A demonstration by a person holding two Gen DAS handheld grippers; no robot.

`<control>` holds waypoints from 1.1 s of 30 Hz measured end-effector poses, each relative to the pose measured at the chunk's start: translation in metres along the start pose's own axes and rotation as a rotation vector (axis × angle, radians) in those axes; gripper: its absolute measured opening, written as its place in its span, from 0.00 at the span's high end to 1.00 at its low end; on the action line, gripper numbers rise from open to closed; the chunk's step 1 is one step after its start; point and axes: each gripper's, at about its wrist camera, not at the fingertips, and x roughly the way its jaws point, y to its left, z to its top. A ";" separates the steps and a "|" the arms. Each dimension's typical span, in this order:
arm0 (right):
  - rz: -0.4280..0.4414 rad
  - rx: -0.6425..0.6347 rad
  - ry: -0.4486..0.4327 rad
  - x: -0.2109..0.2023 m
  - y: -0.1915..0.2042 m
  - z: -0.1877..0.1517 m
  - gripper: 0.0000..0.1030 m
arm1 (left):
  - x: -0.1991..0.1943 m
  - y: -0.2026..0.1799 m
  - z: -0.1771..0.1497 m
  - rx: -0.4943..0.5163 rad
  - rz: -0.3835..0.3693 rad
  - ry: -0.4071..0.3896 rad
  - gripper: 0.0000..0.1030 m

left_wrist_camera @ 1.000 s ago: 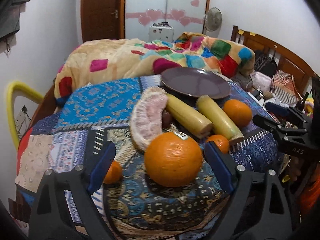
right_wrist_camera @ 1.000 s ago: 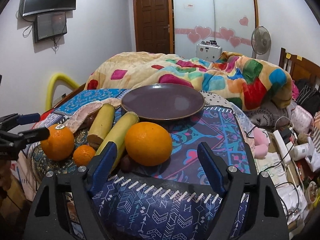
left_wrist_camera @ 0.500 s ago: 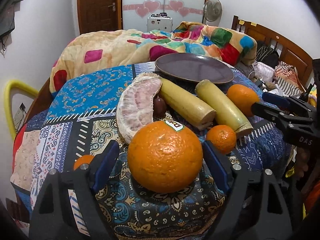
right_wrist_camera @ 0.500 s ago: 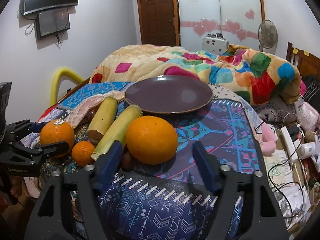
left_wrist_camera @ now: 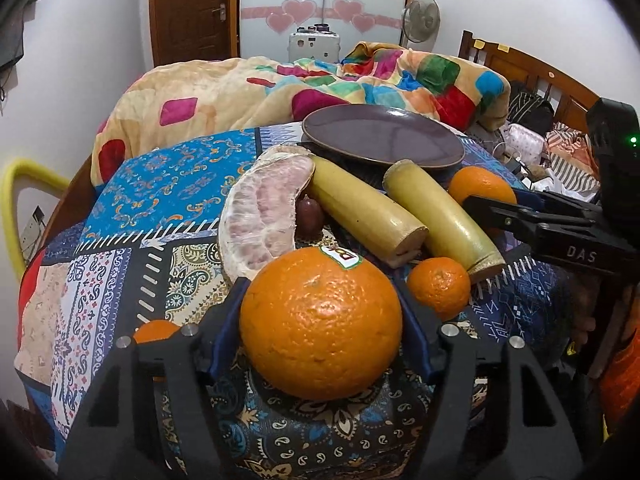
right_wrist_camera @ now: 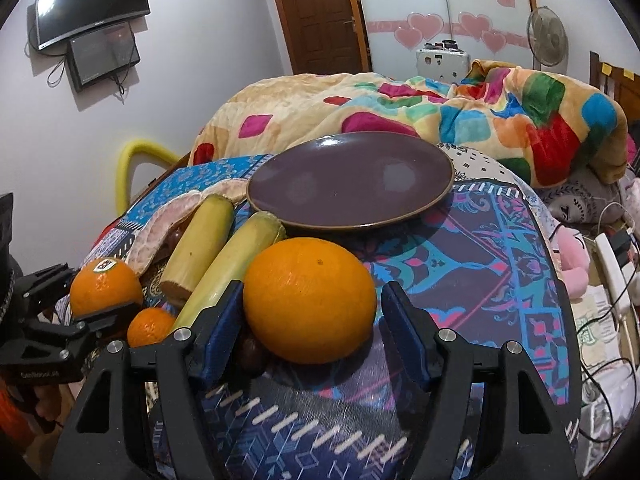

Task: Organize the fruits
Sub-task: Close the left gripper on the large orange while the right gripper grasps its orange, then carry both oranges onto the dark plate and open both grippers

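A big orange with a sticker lies on the patterned cloth. My left gripper is closing on it, and both blue pads touch its sides. A plain orange sits between the pads of my right gripper: the left pad is against it and a thin gap shows on the right. Behind the oranges lie two yellow-green stalk pieces, a peeled pomelo wedge and a small mandarin. The bare purple plate stands farther back.
Another small mandarin lies by my left finger, and a dark little fruit beside the plain orange. A colourful quilt is heaped behind the plate. Cables and clutter lie beyond the right edge. A yellow chair back stands left.
Both grippers have moved forward and down, so each orange now sits deeper between its pads. Both pairs of jaws have narrowed; the left pads have come up against the stickered orange.
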 end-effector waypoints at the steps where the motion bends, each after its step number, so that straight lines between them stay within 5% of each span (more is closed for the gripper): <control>1: 0.006 0.009 0.000 0.001 -0.001 0.000 0.36 | 0.000 0.000 0.000 -0.001 -0.003 -0.001 0.34; 15: -0.009 -0.009 -0.003 -0.008 0.004 0.002 0.41 | -0.020 -0.002 0.024 -0.019 -0.005 -0.074 0.34; 33: -0.097 -0.059 -0.174 -0.079 0.003 0.042 0.41 | -0.059 -0.031 0.091 0.039 -0.019 -0.191 0.34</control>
